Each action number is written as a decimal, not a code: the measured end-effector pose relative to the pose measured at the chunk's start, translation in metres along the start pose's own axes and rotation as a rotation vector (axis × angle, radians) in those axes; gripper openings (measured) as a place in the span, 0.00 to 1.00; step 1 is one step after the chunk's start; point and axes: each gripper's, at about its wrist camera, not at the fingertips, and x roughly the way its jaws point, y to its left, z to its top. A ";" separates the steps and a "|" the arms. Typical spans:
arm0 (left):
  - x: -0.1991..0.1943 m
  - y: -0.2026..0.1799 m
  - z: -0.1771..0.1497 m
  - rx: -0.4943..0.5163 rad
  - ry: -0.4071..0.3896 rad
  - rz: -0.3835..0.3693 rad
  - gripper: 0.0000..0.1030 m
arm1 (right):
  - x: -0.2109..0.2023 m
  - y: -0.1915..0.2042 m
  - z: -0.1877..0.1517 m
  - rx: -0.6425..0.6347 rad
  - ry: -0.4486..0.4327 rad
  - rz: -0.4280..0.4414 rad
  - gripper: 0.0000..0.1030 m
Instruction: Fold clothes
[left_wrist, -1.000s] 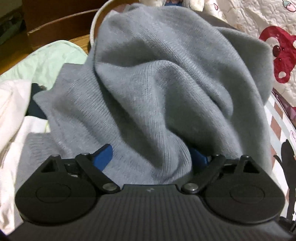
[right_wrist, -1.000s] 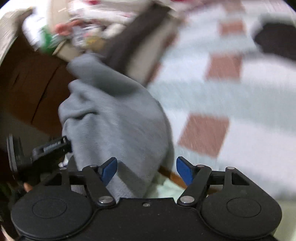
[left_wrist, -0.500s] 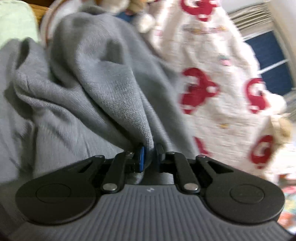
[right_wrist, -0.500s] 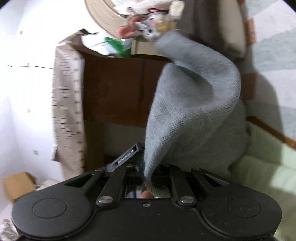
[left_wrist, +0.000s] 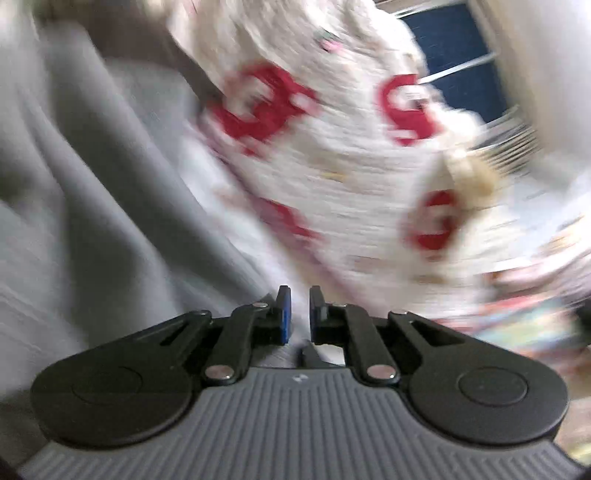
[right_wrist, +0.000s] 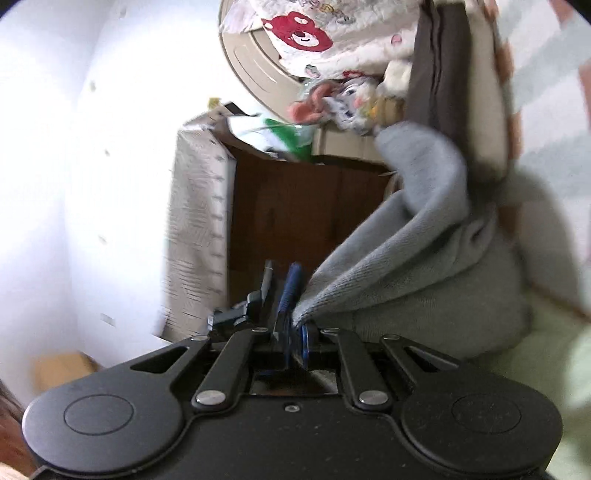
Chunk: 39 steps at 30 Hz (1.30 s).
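Two blue-padded tools, right hand-held gripper (right_wrist: 295, 332) pinching ribbed grey knit sweater (right_wrist: 424, 280), left hand-held gripper (left_wrist: 298, 317) nearly closed, grasp unclear.

A grey knit sweater (right_wrist: 424, 266) hangs bunched in folds, one edge pinched between jaws.

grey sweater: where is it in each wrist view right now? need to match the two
Left wrist: grey sweater fills the left half, blurred, running down to the left gripper.
Right wrist: it drapes right of centre, an edge pinched in the right gripper.
Shared landmark: the white quilt with red bear prints.
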 end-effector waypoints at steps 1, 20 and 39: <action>-0.008 -0.004 0.003 0.077 -0.036 0.127 0.28 | -0.003 0.000 0.002 -0.021 -0.001 -0.039 0.09; 0.025 0.131 0.056 -0.127 0.037 0.604 0.81 | 0.018 -0.050 0.000 -0.073 0.023 -0.427 0.63; -0.029 0.016 0.037 -0.134 -0.048 -0.148 0.09 | 0.047 0.005 0.010 0.150 0.133 0.260 0.12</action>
